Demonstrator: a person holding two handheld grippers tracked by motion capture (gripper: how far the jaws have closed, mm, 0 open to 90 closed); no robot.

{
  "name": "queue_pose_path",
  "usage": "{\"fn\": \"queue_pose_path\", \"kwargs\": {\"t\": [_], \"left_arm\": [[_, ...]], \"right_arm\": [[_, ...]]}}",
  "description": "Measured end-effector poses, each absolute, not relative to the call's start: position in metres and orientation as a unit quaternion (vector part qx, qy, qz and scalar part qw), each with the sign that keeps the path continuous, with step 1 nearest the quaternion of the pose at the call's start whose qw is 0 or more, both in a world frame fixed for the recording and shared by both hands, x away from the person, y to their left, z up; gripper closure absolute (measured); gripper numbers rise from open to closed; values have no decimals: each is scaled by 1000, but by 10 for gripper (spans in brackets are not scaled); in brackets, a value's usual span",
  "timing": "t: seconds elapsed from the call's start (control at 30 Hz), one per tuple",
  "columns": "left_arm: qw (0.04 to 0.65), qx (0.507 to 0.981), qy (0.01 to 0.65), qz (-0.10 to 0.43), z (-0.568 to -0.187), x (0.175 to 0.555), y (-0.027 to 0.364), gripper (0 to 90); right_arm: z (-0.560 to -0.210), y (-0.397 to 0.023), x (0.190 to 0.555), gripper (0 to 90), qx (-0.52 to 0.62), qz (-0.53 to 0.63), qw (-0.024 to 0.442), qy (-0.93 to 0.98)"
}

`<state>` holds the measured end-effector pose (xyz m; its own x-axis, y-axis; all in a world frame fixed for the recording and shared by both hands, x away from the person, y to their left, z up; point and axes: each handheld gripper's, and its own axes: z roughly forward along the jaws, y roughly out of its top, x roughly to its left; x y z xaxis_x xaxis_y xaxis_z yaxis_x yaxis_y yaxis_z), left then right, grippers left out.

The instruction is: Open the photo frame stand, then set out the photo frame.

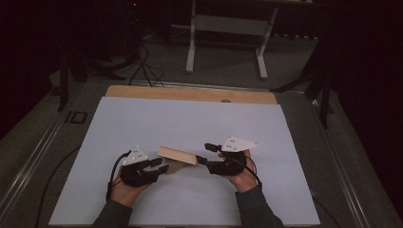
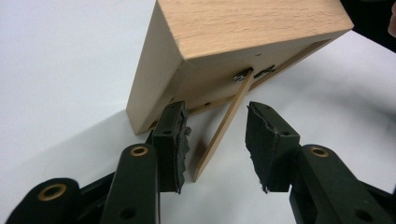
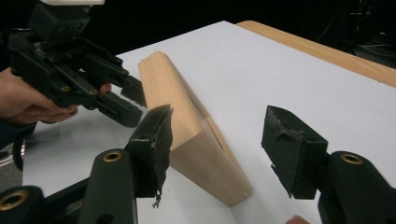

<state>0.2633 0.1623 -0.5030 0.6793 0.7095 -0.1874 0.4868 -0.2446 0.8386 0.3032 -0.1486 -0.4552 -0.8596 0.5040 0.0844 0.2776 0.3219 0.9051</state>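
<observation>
Near the front edge of the white sheet (image 1: pixel 190 123) covering the table (image 1: pixel 190 93), roughly midway between its left and right edges, a wooden picture frame (image 1: pixel 177 156) is standing tilted, propped on a thin wooden strut (image 2: pixel 223 127) hinged to its back. At the frame's left end, the left gripper (image 1: pixel 159 165) is pointing at that back with its jaws standing partly apart; the strut is lying between the torn black pads (image 2: pixel 178 140) without either pad pressing on it, and the left-hand pad is sitting just beside the frame's lower corner. At the opposite end, the right gripper (image 1: pixel 204 153) is hovering with its jaws spread wide, one on each side of the frame's near corner, and neither pad is touching the wood. Both hands are coming in over the sheet's front edge.
</observation>
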Motion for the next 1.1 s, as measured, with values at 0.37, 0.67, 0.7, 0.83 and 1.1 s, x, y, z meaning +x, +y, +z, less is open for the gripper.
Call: {"fn": "queue_pose_path", "kwargs": {"t": [0.37,0.67,0.7,0.83,1.1], "left_arm": [[483,783,373,123,-501,261,162,602],[479,788,368,119,-501,261,160,644],[479,788,367,119,-501,261,160,650],[479,791,362,120,-500,260,159,678],[456,798,352,175,-497,256,152,866]], "right_arm": [[-456,-153,310,432,268,533,120,794],[-461,-156,319,465,297,530,123,784],[-462,-156,320,485,300,530,122,784],[-465,-156,323,596,313,527,127,780],[-479,-144,324,884,334,519,141,774]]}}
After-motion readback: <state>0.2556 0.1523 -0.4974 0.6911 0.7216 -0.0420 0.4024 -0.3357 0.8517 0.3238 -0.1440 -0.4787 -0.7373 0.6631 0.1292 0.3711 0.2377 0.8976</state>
